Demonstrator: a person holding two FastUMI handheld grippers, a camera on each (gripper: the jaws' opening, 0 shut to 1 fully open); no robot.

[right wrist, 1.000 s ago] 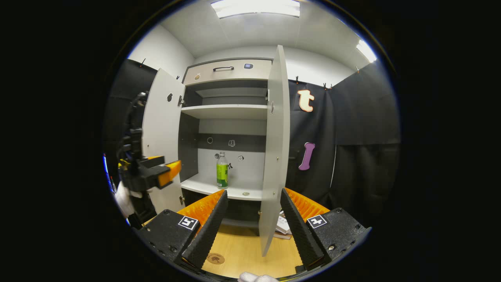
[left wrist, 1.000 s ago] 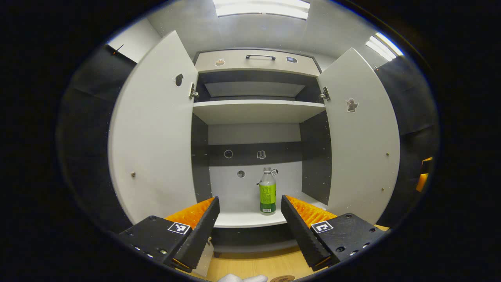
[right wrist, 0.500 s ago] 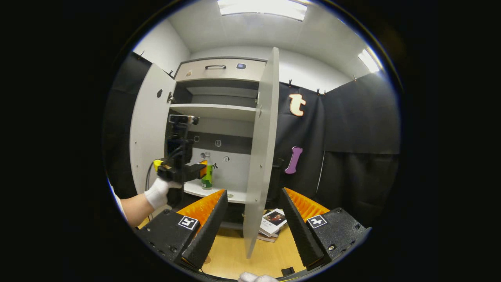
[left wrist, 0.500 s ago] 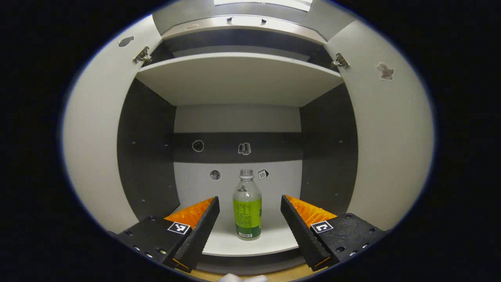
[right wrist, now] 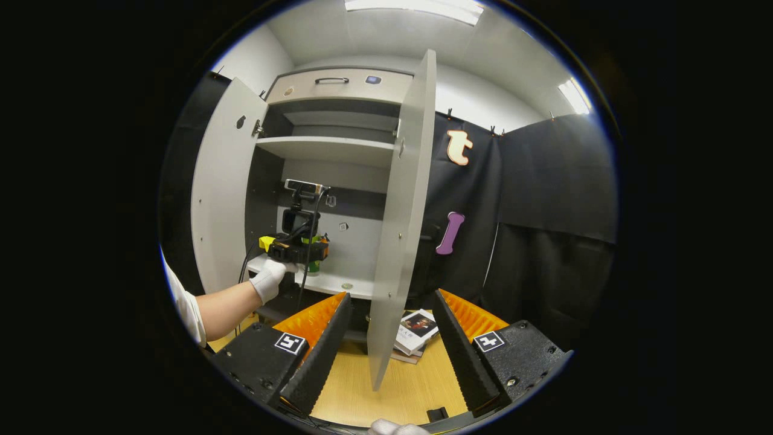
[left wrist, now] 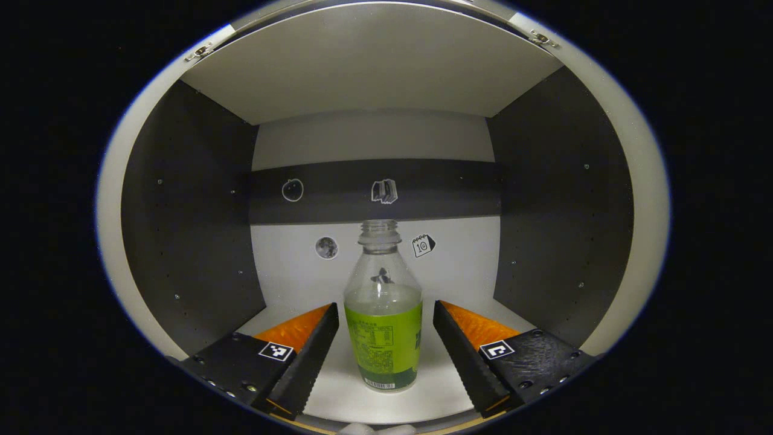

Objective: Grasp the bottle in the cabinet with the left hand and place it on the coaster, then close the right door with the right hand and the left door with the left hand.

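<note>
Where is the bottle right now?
In the left gripper view the bottle stands upright on the cabinet's lower shelf, centred between the open left tongs, which do not touch it.

A book point(right wrist: 416, 329) lies on the wooden table point(right wrist: 398, 386). Small stickers point(left wrist: 384, 191) dot the back wall, and ceiling lights point(right wrist: 416, 6) glow overhead.

Bright ceiling panels point(right wrist: 416, 7) at the top of the right gripper view light the booth evenly. In the left gripper view the cabinet interior point(left wrist: 193, 199) appears dimmer, its shelf edges bowed by fisheye distortion; focus stays sharp.
</note>
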